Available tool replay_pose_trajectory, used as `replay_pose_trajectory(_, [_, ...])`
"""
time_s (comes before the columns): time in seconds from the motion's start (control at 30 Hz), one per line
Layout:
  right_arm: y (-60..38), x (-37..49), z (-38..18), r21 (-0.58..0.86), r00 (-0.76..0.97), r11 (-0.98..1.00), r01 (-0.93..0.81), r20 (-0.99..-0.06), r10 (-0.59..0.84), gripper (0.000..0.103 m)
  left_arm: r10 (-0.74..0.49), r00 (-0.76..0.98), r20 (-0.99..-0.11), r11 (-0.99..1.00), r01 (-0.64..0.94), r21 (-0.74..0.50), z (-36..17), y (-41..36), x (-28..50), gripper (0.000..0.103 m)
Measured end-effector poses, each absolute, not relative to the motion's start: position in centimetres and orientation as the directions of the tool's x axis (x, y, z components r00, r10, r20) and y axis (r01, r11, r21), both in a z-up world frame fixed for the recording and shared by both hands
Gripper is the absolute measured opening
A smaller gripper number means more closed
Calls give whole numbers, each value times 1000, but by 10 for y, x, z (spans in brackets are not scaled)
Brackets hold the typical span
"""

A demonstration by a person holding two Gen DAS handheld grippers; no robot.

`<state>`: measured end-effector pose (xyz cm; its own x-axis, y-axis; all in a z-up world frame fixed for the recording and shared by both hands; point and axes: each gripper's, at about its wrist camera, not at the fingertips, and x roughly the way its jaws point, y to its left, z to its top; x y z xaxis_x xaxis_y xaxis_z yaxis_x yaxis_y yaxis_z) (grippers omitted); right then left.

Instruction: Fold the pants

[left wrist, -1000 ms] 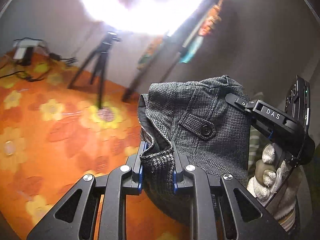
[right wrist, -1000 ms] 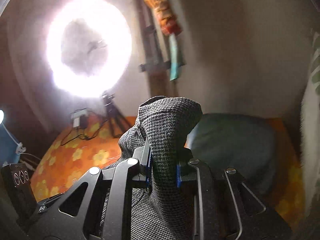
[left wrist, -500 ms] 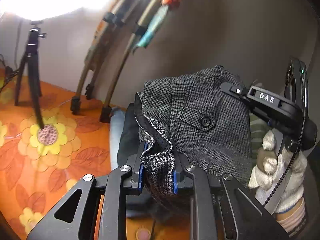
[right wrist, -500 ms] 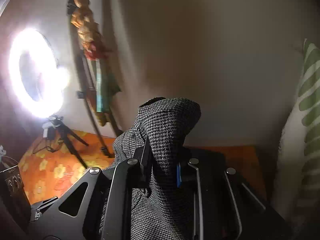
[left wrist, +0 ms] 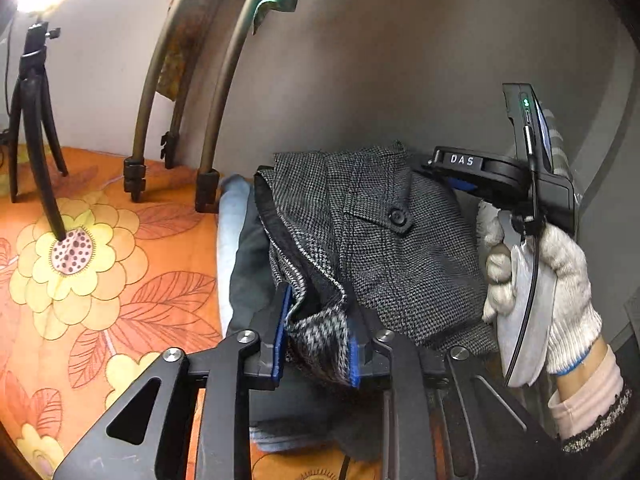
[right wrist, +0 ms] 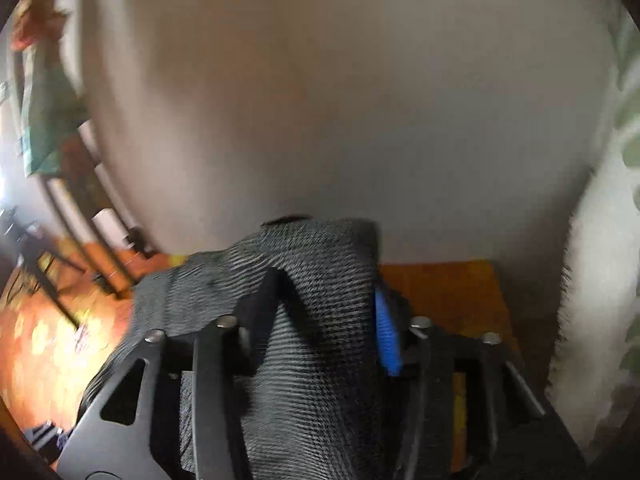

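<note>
The grey houndstooth pants [left wrist: 372, 236], with a buttoned pocket flap, hang bunched between my two grippers above a stack of folded dark and blue clothes [left wrist: 244, 264]. My left gripper [left wrist: 318, 344] is shut on a fold of the pants' edge. My right gripper [right wrist: 324, 320] has its jaws spread wider, and the blurred pants cloth [right wrist: 312, 280] is still draped between its fingers. The right gripper also shows in the left wrist view [left wrist: 480, 168], held by a white-gloved hand [left wrist: 556, 276] at the pants' far right side.
An orange flowered sheet [left wrist: 100, 264] covers the surface. A black tripod [left wrist: 32, 120] and curved brown poles [left wrist: 216, 92] stand at the back by the grey wall. A white and green striped cloth [right wrist: 600, 240] lies at the right.
Both grippers swung right and lowered the pants toward the stack of folded clothes. The ring light left view. The right gripper's jaws spread wider around the cloth.
</note>
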<state>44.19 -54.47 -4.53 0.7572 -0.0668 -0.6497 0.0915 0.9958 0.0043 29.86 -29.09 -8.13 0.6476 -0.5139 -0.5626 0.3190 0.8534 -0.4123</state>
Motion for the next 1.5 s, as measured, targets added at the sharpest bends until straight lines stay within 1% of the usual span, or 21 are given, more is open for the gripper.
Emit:
replay_pose_trajectory(0.07, [-553, 437, -37, 7, 770, 992, 127, -631, -94, 59, -499, 655, -568, 862, 312, -399, -80, -290, 299, 25])
replay_pose_trajectory(0.1, [-555, 434, -33, 13, 777, 990, 140, -621, -102, 60, -489, 660, -570, 869, 310, -386, -78, -288, 297, 29])
replay_pose_trajectory(0.13, [-561, 429, -28, 21, 782, 989, 147, -615, -103, 61, -477, 664, -576, 876, 302, -376, -76, -284, 294, 31])
replay_pose_trajectory(0.3, [-561, 408, -7, 23, 790, 988, 152, -604, -108, 61, -456, 659, -598, 886, 269, -379, -69, -265, 290, 31])
replay_pose_trajectory(0.57, [-540, 358, 22, -23, 798, 988, 155, -587, -139, 61, -438, 667, -603, 895, 258, -364, -44, -231, 266, 31])
replay_pose_trajectory(0.7, [-527, 327, 35, -11, 807, 987, 162, -574, -139, 62, -426, 681, -596, 900, 252, -355, -33, -218, 260, 31])
replay_pose_trajectory(0.77, [-518, 310, 41, -7, 812, 987, 160, -568, -135, 66, -423, 683, -595, 902, 252, -352, -25, -209, 249, 31])
replay_pose_trajectory(0.8, [-514, 301, 43, -11, 812, 987, 161, -567, -139, 67, -423, 683, -596, 902, 254, -349, -23, -205, 246, 33])
replay_pose_trajectory(0.83, [-509, 293, 44, -19, 811, 987, 159, -567, -142, 67, -420, 684, -596, 904, 255, -344, -20, -201, 240, 39])
replay_pose_trajectory(0.9, [-495, 275, 46, -45, 810, 988, 146, -568, -146, 67, -413, 691, -593, 907, 254, -335, -16, -194, 230, 45])
replay_pose_trajectory(0.97, [-483, 255, 47, -45, 816, 989, 141, -561, -142, 67, -412, 693, -591, 908, 259, -330, -12, -187, 218, 45])
replay_pose_trajectory(1.1, [-466, 217, 47, 4, 822, 992, 125, -560, -102, 68, -404, 699, -591, 914, 276, -298, -4, -179, 196, 46])
replay_pose_trajectory(1.13, [-461, 210, 46, 1, 822, 992, 123, -560, -101, 70, -400, 702, -589, 916, 280, -288, -2, -178, 190, 53])
replay_pose_trajectory(1.2, [-449, 191, 43, -23, 821, 992, 124, -559, -116, 72, -399, 711, -580, 917, 294, -271, 3, -175, 176, 57])
replay_pose_trajectory(1.27, [-438, 171, 39, -34, 820, 993, 116, -561, -115, 72, -396, 719, -570, 918, 307, -250, 8, -174, 167, 58])
replay_pose_trajectory(1.33, [-430, 152, 38, -25, 821, 994, 109, -561, -104, 72, -398, 731, -554, 917, 329, -225, 14, -173, 153, 65])
replay_pose_trajectory(1.4, [-426, 135, 36, -9, 826, 993, 114, -554, -99, 75, -400, 741, -540, 916, 347, -202, 18, -172, 142, 68])
replay_pose_trajectory(1.47, [-422, 117, 35, 4, 834, 993, 120, -543, -99, 82, -403, 749, -525, 913, 371, -172, 21, -173, 129, 69])
replay_pose_trajectory(1.5, [-419, 110, 34, 4, 836, 993, 122, -539, -101, 83, -407, 751, -520, 910, 380, -164, 21, -172, 124, 71])
